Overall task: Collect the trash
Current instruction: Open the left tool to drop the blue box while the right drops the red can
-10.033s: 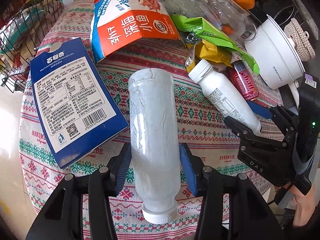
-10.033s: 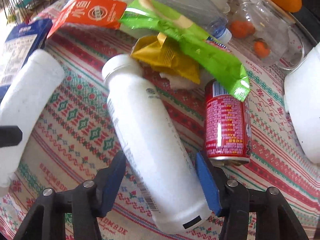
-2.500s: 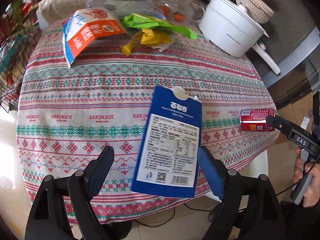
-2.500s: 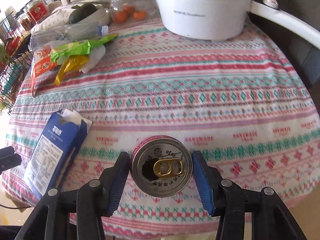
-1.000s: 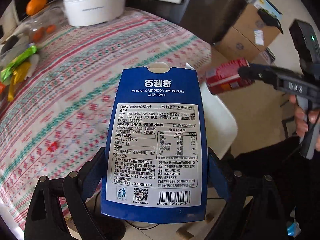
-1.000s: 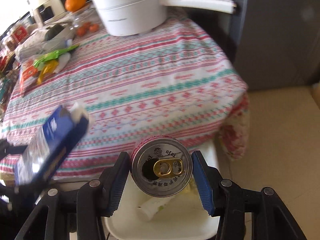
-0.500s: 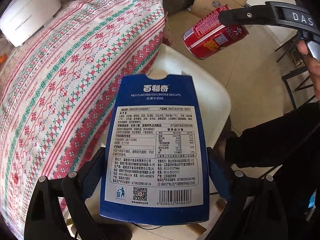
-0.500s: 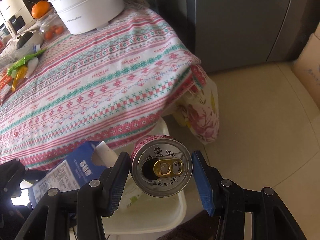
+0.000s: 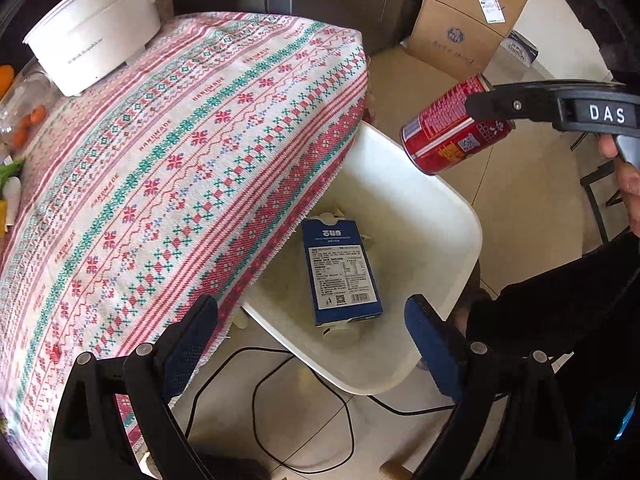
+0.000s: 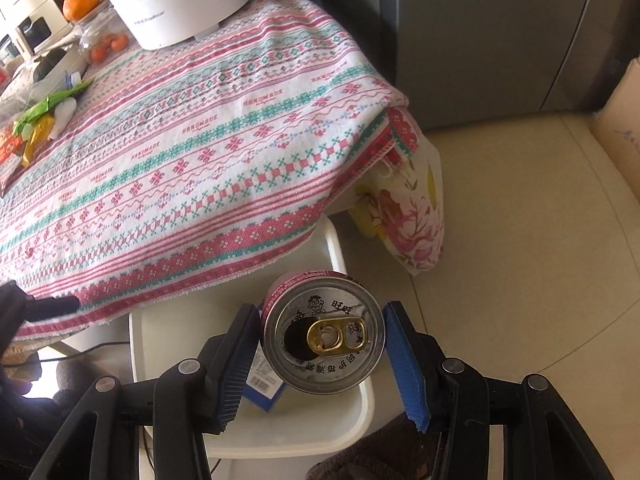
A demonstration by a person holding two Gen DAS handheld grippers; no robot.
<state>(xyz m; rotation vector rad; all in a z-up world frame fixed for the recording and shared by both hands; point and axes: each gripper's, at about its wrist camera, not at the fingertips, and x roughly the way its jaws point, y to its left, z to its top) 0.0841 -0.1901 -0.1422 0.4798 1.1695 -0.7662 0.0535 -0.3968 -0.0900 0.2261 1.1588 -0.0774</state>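
The blue biscuit box lies flat inside the white bin on the floor, beside the table's edge. My left gripper hangs above the bin, open and empty, its blue pads wide apart on either side of the box far below. A red drink can with an opened gold tab sits between the blue pads of my right gripper, which is shut on it. The can hovers tilted over the bin's far rim. In the right wrist view a corner of the box shows under the can.
The table's patterned cloth overhangs the bin's left side. A white pot stands at the table's far edge; wrappers lie further along it. Cardboard boxes, a floral bag and a black cable are on the floor.
The blue box has left my left gripper and dropped into the bin; those jaws now stand open. The right gripper still holds the can above the bin.
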